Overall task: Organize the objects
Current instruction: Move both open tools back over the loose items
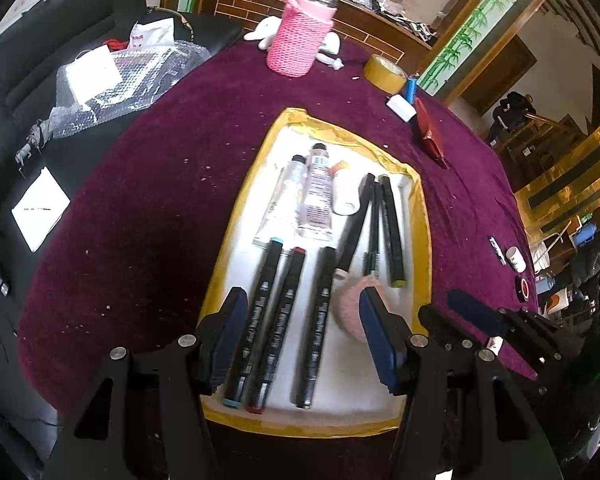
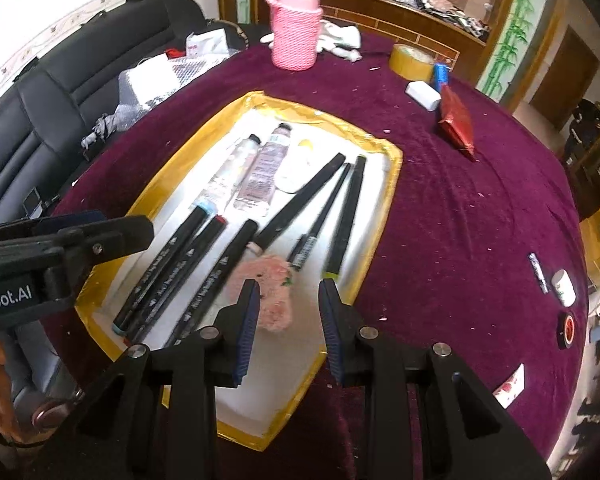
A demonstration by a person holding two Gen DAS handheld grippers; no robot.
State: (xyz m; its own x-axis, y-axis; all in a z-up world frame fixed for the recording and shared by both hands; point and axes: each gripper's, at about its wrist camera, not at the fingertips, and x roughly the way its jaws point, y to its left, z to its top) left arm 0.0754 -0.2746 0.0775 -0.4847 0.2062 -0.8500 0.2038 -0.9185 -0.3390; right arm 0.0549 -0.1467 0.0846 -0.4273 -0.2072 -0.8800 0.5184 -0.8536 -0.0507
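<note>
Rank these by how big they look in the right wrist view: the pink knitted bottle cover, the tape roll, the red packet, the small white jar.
1. pink knitted bottle cover
2. red packet and tape roll: too alike to rank
3. small white jar

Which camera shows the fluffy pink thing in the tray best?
The right wrist view. There the fluffy pink thing lies mostly in the open on the white tray, just ahead of the gripper. In the left wrist view a blue pad hides part of it.

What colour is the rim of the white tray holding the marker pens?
Yellow-gold: the white tray's rim is wrapped in shiny yellow tape, clearest in the right wrist view.
</note>
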